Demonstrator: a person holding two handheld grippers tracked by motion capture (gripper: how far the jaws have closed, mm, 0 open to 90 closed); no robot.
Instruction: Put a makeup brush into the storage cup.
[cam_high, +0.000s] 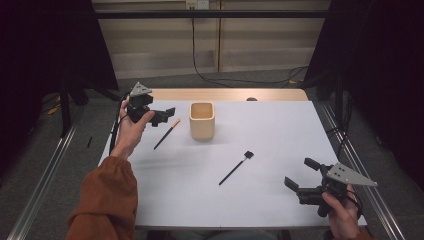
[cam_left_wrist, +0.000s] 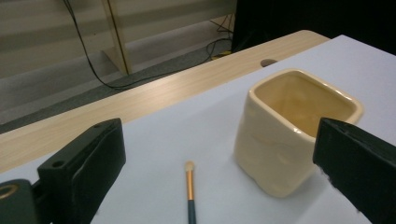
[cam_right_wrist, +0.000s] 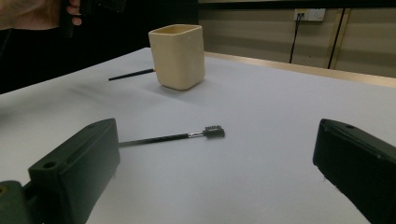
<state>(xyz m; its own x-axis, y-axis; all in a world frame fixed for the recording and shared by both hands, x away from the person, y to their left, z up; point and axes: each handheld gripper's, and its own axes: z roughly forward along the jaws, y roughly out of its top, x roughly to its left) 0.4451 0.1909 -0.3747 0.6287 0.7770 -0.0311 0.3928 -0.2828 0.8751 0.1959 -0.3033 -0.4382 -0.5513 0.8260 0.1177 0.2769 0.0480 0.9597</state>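
Far left of the white table (cam_high: 280, 130): left gripper (cam_high: 167, 112) held above the surface, jaws spread wide and empty, aimed down toward the small brush with the pale tip (cam_high: 167, 134). In the left gripper view, that brush (cam_left_wrist: 190, 196) seen lying flat between the two jaws, tip pointing away, a gold band just below the bristles, dark handle running back toward the camera. Probably very light, thin and stiff, so apt to roll or skid on the smooth sheet if nudged from one side. Best taken across the dark handle near its middle, both jaws closing squarely from above; bristles best left alone, being soft and easily bent.

Just beside it to the right: cream square cup (cam_high: 202, 120), upright, open mouth up, empty as far as visible. Glazed and likely ceramic, hence heavier, slippery and breakable if knocked; clearance needed when lifting the brush past its rim.

Nearer the middle: flat-headed black brush (cam_high: 235, 168), lying slantwise, well apart from the cup. Similar handling judged: light, rigid, slim handle as the grip spot.

Far right: right gripper (cam_high: 301, 176) near the table's front corner, jaws apart, holding nothing, facing the black brush (cam_right_wrist: 173, 136).
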